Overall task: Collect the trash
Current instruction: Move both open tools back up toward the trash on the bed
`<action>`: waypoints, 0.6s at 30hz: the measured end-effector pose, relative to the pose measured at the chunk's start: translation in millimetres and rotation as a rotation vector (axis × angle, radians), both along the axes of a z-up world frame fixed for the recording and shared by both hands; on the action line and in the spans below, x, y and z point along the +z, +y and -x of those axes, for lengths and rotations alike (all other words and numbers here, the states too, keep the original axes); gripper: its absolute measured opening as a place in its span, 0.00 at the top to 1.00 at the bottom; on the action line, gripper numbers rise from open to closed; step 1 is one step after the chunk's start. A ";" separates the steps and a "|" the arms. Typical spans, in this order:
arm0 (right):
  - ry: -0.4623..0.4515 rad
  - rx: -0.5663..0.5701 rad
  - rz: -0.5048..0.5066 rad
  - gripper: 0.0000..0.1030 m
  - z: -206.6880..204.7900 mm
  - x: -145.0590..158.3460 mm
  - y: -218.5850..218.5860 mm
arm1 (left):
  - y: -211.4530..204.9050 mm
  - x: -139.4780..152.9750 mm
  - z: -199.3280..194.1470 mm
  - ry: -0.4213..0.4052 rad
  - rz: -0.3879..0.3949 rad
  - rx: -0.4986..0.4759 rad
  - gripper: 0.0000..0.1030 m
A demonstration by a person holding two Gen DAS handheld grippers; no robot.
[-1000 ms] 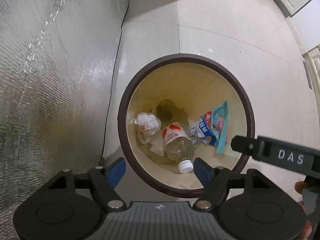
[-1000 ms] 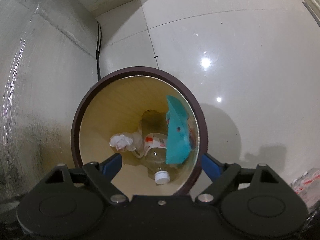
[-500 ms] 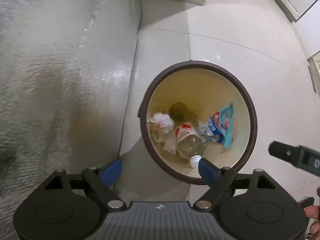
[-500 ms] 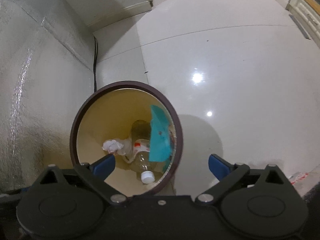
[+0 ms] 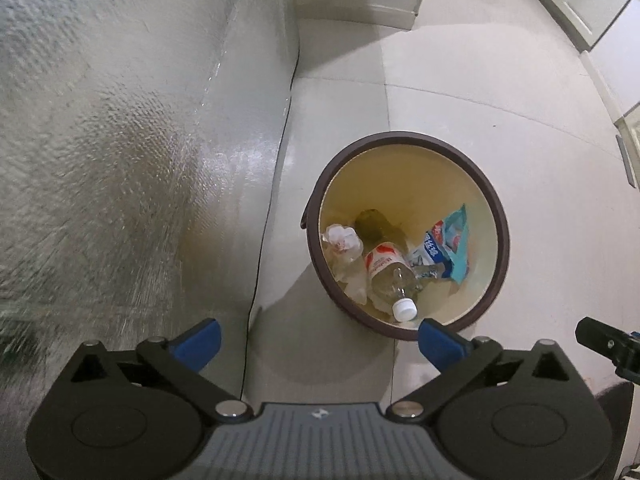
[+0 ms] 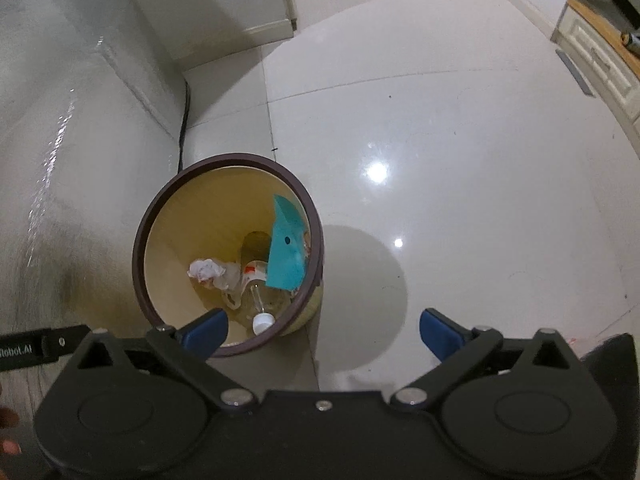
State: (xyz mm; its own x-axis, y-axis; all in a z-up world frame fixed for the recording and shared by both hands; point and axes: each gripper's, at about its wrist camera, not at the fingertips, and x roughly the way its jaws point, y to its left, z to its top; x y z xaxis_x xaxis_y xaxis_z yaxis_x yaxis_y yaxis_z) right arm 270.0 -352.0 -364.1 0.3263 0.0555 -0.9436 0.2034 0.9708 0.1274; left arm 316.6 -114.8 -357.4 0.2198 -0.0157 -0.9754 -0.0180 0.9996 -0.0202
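Observation:
A round bin with a dark brown rim (image 5: 498, 216) (image 6: 138, 240) stands on the tiled floor. Inside lie a clear plastic bottle (image 5: 386, 266) (image 6: 256, 296) with a white cap, a crumpled tissue (image 5: 340, 238) (image 6: 205, 269), and a teal and blue wrapper (image 5: 454, 242) (image 6: 285, 256). My left gripper (image 5: 320, 338) is open and empty, above the floor to the near left of the bin. My right gripper (image 6: 323, 330) is open and empty, high above the bin's near right edge.
A shiny textured wall panel (image 5: 120, 140) (image 6: 60, 140) runs along the left, with a black cable (image 5: 260, 248) at its foot. White cabinets (image 6: 600, 64) stand at the far right. The right gripper's body (image 5: 608, 344) shows at the left view's right edge.
Both grippers have pulled up and back from the bin, so it looks smaller. The left gripper has also shifted left. Both stay open and empty.

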 end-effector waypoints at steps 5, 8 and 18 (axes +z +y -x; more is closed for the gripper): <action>-0.038 0.016 0.009 0.00 17.9 17.4 1.8 | -0.9 14.5 16.8 -0.018 0.008 -0.002 0.00; -0.061 0.020 0.006 0.00 26.2 27.6 -0.1 | -0.3 23.1 26.5 -0.030 0.017 -0.004 0.00; -0.126 0.018 0.004 0.00 56.0 62.4 -1.6 | 0.5 58.7 55.7 -0.091 0.022 -0.020 0.00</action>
